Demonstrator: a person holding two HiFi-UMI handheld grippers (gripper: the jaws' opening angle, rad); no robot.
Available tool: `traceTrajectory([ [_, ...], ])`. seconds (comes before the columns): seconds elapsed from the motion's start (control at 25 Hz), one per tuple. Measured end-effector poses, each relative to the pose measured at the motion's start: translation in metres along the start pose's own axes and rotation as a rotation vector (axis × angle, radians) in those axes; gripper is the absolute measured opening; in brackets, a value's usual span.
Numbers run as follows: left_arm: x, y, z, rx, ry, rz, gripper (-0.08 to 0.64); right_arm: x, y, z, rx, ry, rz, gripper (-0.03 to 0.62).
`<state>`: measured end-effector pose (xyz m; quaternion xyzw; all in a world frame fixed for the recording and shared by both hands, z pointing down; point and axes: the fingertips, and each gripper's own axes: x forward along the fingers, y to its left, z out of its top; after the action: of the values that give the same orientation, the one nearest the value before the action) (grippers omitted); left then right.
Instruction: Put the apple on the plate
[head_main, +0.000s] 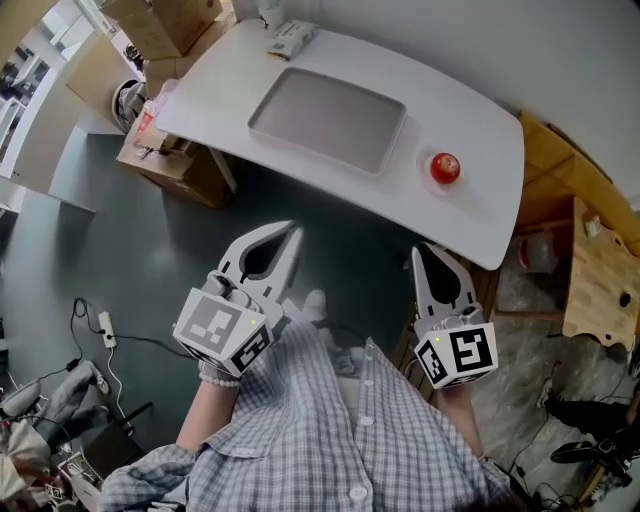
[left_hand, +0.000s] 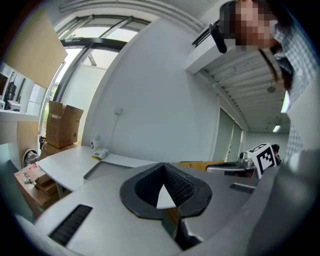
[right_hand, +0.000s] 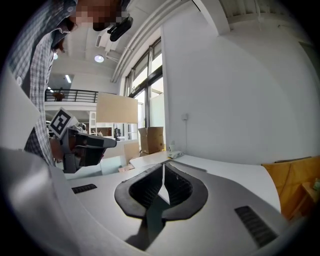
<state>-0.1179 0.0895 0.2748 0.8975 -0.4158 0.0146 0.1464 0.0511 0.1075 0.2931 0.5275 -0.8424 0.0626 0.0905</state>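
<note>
White table (head_main: 480, 125) bears an empty grey plate (head_main: 328, 118); the apple (head_main: 445, 167) is noted right of the plate, apart from it, close to the table's near edge. Left gripper (head_main: 292, 232) and right gripper (head_main: 424, 252) are held on the near side of the plate, short of the table, jaws pressed together on nothing. Risk judged: if contact is made with unopened jaws, the round apple may be rolled off the edge. No writing can be read; print on the packet (head_main: 292, 38) beyond the plate is too small.
</note>
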Motion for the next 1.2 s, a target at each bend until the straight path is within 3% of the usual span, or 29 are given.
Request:
traceTrajectory([
  [0.32, 0.030, 0.031, 0.013, 0.064, 0.018, -0.062, 0.009, 0.040, -0.006, 0.006, -0.005, 0.001, -0.039, 0.026],
  [0.68, 0.061, 0.053, 0.018, 0.066, 0.018, -0.135, 0.009, 0.061, -0.020, 0.003, 0.009, -0.005, -0.127, 0.026],
  [1.2, 0.102, 0.027, 0.013, 0.055, 0.047, -0.257, 0.009, 0.032, -0.068, -0.011, 0.069, 0.031, -0.300, 0.026],
])
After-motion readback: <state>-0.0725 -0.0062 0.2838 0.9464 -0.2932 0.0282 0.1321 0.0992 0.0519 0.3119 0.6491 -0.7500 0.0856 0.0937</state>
